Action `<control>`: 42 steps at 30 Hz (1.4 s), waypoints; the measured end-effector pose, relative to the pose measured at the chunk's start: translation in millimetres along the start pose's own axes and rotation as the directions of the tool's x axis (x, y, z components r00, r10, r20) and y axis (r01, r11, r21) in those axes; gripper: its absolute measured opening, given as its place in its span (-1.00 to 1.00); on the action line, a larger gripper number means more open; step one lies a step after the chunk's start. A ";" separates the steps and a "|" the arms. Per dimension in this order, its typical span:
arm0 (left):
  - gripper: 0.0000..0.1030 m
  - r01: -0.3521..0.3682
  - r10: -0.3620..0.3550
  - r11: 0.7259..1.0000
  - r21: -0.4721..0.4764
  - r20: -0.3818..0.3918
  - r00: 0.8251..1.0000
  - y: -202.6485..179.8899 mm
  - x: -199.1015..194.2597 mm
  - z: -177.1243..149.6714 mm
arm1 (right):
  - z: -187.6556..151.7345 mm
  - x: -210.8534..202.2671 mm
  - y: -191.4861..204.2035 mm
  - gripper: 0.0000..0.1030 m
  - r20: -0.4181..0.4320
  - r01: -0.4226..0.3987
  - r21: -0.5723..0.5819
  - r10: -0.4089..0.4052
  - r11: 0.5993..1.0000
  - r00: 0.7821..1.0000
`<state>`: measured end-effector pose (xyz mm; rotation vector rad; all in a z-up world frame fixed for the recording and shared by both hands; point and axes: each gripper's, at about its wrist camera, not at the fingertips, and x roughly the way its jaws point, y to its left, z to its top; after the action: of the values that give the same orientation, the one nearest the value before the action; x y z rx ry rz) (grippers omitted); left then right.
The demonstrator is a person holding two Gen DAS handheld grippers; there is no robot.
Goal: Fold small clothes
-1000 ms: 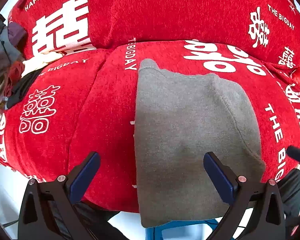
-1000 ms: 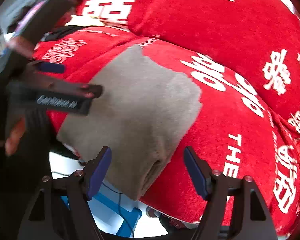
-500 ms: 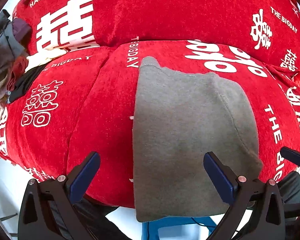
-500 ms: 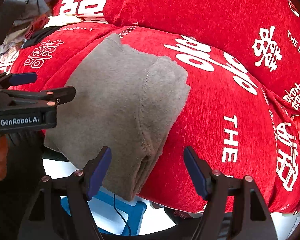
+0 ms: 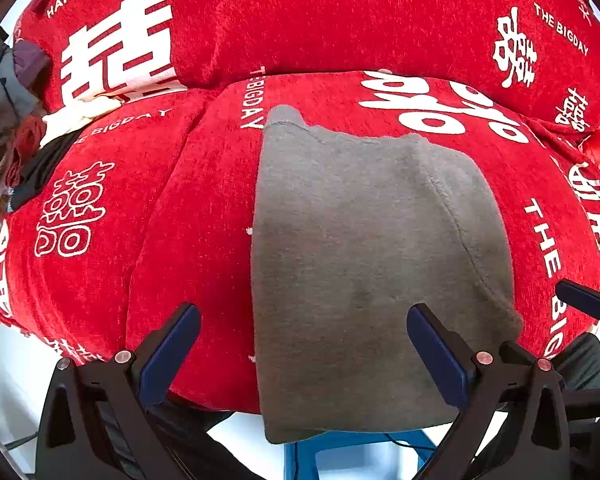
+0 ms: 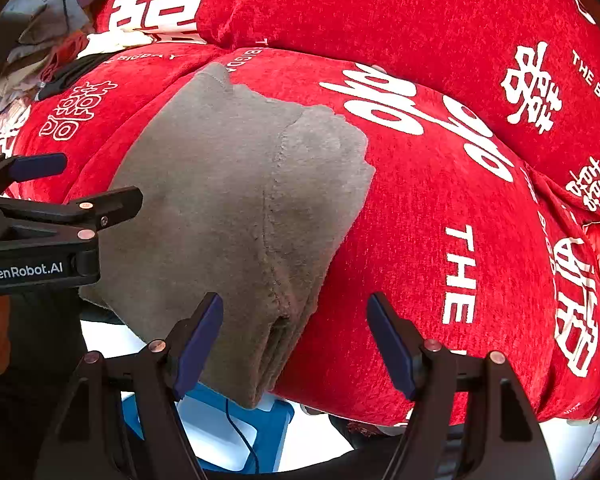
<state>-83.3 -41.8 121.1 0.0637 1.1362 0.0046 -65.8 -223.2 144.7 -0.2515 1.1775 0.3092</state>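
A red sofa cover printed with white characters spans seat and backrest. The folded grey garment lies on the seat, its near edge hanging over the front. Left gripper and right gripper both gape wide, holding nothing. A clothes pile left of the garment is partly cut off.
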 end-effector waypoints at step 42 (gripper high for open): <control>1.00 -0.012 0.011 1.000 -0.016 -0.042 0.999 -1.4 4.3 -3.8 | 3.9 5.2 3.2 0.50 0.002 -0.020 0.002 0.020 1.000 1.000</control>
<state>-84.9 -42.9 115.6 0.0555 1.1773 0.0256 -61.8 -218.2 141.1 -0.2377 1.1792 0.3261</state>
